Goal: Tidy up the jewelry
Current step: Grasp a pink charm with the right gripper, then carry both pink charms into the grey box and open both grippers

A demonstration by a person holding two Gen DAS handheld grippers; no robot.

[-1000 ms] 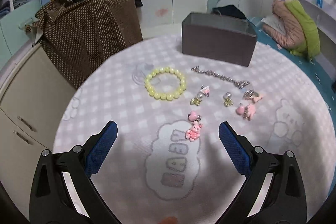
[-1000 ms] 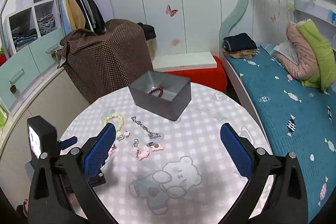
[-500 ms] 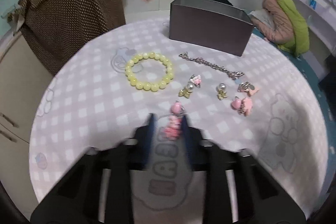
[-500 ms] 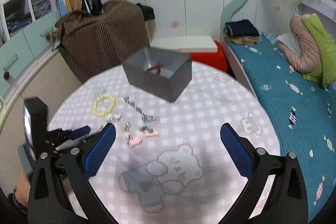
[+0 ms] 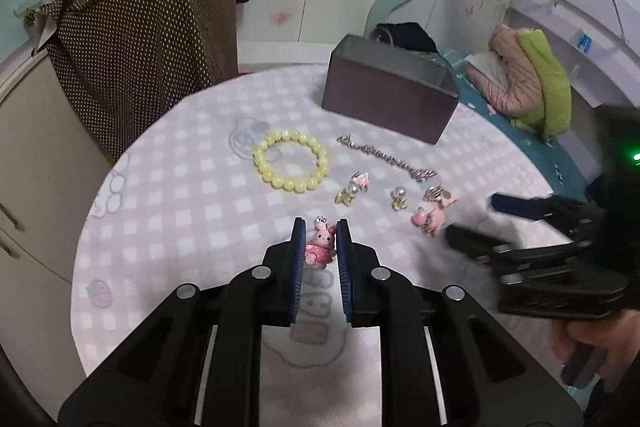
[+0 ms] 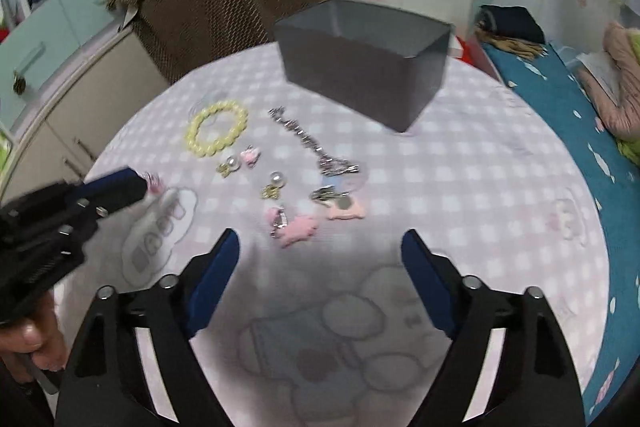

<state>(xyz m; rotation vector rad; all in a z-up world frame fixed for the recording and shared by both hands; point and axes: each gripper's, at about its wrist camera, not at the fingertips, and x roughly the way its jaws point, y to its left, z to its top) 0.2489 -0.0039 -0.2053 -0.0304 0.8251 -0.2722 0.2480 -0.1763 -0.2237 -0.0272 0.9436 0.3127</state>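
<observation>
Step in hand: picking up pink charm (image 5: pixel 320 250), near worktop (image 5: pixel 168 211) front edge. Left gripper (image 5: pixel 319 227) closed around charm. Right gripper (image 6: pixel 320 251) wide open, empty, above pink clips (image 6: pixel 294 225). Next, likely: carry charm to box (image 5: pixel 390 105) at far edge, release inside.

Left tongs (image 5: pixel 319 239) pinch a pink bunny charm (image 5: pixel 320 249) above the checked tablecloth (image 5: pixel 192 211).
</observation>
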